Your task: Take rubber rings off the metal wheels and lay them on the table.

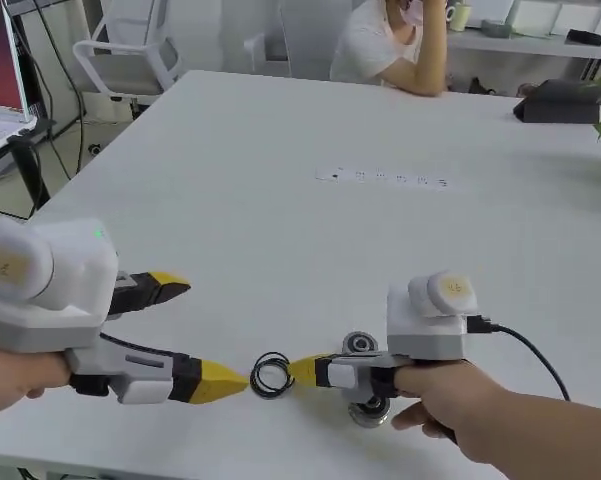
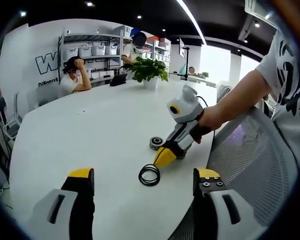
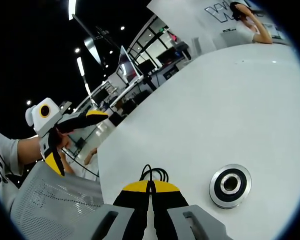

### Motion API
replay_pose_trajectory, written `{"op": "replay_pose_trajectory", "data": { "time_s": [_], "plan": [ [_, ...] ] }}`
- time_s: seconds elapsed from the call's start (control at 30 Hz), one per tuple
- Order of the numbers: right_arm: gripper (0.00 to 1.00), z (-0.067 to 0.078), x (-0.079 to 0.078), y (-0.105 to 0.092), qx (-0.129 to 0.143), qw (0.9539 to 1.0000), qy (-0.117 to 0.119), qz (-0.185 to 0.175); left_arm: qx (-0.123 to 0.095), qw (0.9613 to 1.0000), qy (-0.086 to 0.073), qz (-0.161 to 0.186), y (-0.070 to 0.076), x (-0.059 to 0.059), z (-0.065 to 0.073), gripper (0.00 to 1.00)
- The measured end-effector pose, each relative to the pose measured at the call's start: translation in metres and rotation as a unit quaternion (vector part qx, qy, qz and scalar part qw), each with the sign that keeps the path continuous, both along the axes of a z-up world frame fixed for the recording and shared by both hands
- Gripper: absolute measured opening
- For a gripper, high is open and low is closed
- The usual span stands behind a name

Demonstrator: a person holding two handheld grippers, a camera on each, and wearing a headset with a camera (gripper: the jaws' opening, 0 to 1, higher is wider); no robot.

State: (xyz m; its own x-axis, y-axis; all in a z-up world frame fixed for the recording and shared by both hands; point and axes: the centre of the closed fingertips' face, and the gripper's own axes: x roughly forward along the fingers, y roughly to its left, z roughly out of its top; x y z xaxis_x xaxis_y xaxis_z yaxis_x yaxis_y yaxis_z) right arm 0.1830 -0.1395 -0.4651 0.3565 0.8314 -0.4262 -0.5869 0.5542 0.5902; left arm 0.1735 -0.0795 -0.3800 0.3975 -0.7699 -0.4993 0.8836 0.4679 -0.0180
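Note:
Black rubber rings (image 1: 270, 375) lie in a small bunch on the white table (image 1: 310, 240) near its front edge. My right gripper (image 1: 298, 371) is shut, its yellow tips pinching the rings' near edge (image 3: 154, 174). Just right of those jaws sits a metal wheel (image 3: 230, 185) with a black centre. In the head view one wheel (image 1: 360, 345) shows behind the right gripper and another (image 1: 368, 411) under the hand. My left gripper (image 1: 208, 334) stands open, facing the rings (image 2: 149, 175) from the left with nothing between its jaws. It appears open in the right gripper view (image 3: 80, 142).
A white power strip (image 1: 380, 177) lies mid-table. A person sits at the far edge (image 1: 400, 45), with a dark bag (image 1: 560, 102) and a plant (image 2: 149, 70) nearby. Chairs stand beyond the table on the left (image 1: 130, 50). The front edge runs just below both grippers.

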Motion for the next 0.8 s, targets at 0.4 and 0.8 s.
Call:
{"op": "replay_pose_trajectory", "data": {
  "time_s": [0.4,0.8],
  "plan": [
    [0.09,-0.0022,0.0007,0.0000,-0.014,0.9997,-0.017,0.007,0.001,1.0000,0.002,-0.004,-0.0037,0.0015,-0.0018,0.79],
    [0.20,0.0056,-0.0006,-0.0014,-0.017,0.9989,-0.040,0.016,0.002,1.0000,0.003,-0.009,-0.0062,0.0010,-0.0022,0.79]
  ]
}}
